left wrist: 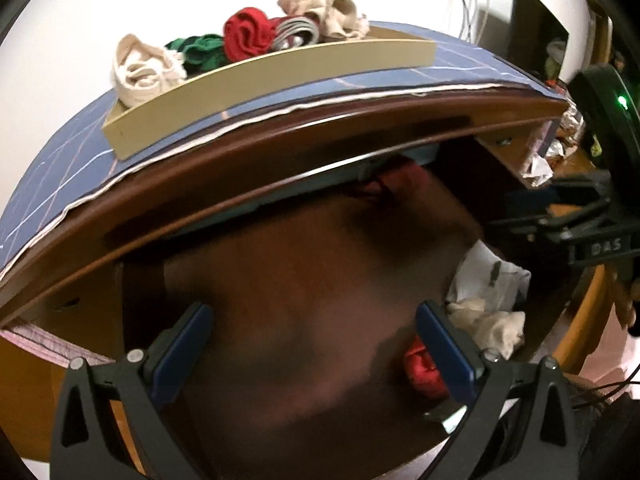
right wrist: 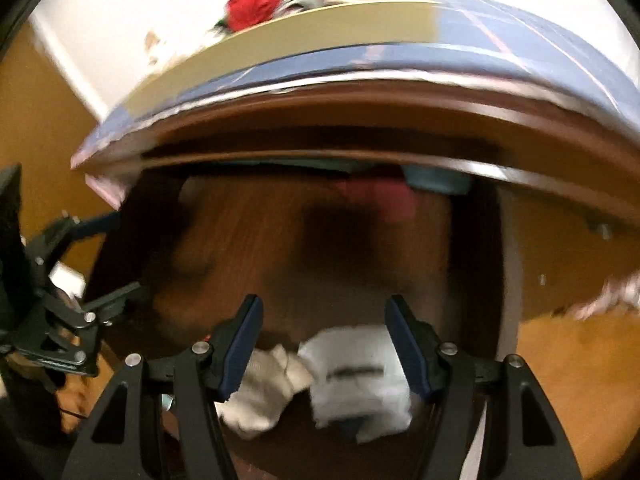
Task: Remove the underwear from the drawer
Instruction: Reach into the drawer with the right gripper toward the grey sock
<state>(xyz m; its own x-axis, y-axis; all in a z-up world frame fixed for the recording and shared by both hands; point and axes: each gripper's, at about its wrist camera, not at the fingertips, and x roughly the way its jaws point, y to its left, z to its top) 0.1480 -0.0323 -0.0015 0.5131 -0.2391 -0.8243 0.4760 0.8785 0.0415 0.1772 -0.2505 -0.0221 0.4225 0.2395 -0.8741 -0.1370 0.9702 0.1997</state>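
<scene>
My left gripper point(left wrist: 314, 344) points down into the open drawer point(left wrist: 280, 272), its blue pads spread wide with only bare brown drawer floor between them. Just outside my right-hand pad lies the underwear still in the drawer: a cream piece point(left wrist: 490, 326) touching a white folded piece point(left wrist: 490, 276) beyond it, and a red piece point(left wrist: 424, 372) tucked low against that same pad. Ahead of this gripper and above the drawer's opening, a shallow beige tray point(left wrist: 256, 84) sits on the blue cloth point(left wrist: 60, 172) covering the dresser top, and it holds bundled pieces: cream, green, red, grey-striped and another cream. My right gripper point(right wrist: 324, 346) also points down into the drawer, jaws apart and clamped on nothing. Seen from its own camera, the white folded piece point(right wrist: 360, 376) lies between and beneath its pads, nearer the right one, and the cream piece point(right wrist: 264, 388) lies by the left pad; the blur keeps me from telling whether either pad touches cloth. Farther ahead of it, at the back of the drawer under the dresser's edge, something reddish-pink point(right wrist: 380, 196) shows, too smeared to name.
</scene>
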